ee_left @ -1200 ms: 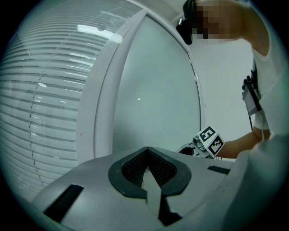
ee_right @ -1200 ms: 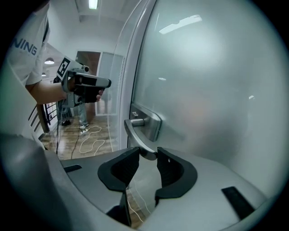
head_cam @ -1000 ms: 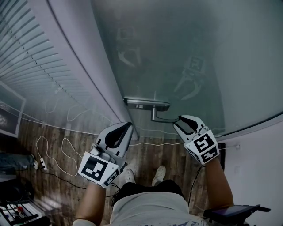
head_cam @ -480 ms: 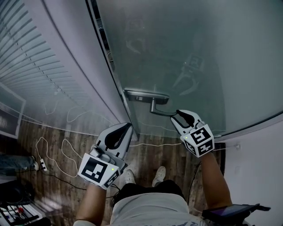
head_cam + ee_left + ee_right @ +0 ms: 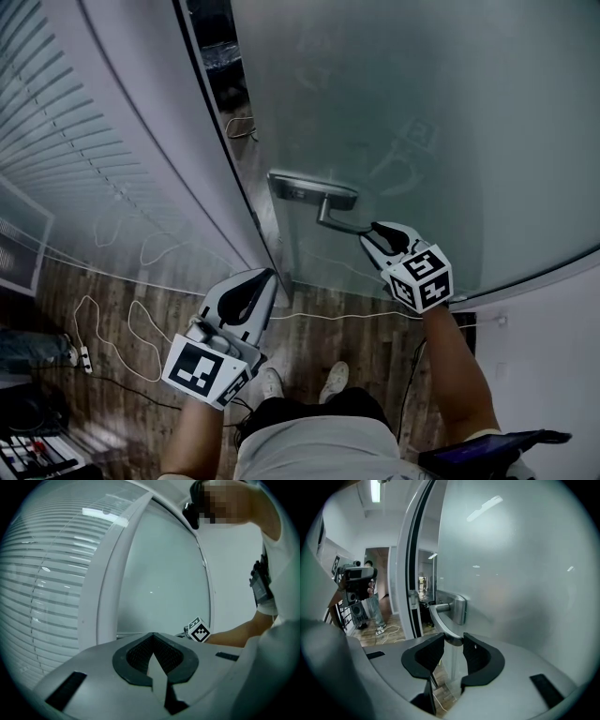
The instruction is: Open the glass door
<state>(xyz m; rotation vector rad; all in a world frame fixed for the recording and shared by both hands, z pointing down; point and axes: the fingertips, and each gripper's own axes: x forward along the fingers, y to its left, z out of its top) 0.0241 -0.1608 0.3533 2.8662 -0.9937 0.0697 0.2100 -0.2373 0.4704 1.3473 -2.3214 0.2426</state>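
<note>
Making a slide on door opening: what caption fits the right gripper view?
Right gripper, jaws clamped on the lever handle of a frosted glass door standing ajar from its frame.

Grey-green glass door (image 5: 422,112), silver handle (image 5: 319,194)

I see the metal lever handle (image 5: 314,192) on the frosted glass door (image 5: 422,103), my right gripper (image 5: 371,234) at its end, left gripper (image 5: 266,278) lower left.

The left claw (image 5: 262,277) and right claw (image 5: 368,234) are pale grey shells with dark pads (image 5: 425,654) and black-and-white marker cubes (image 5: 420,277), flanking a light short-sleeved T-shirt (image 5: 319,450), with white shoes (image 5: 335,373) just beyond it.
</note>
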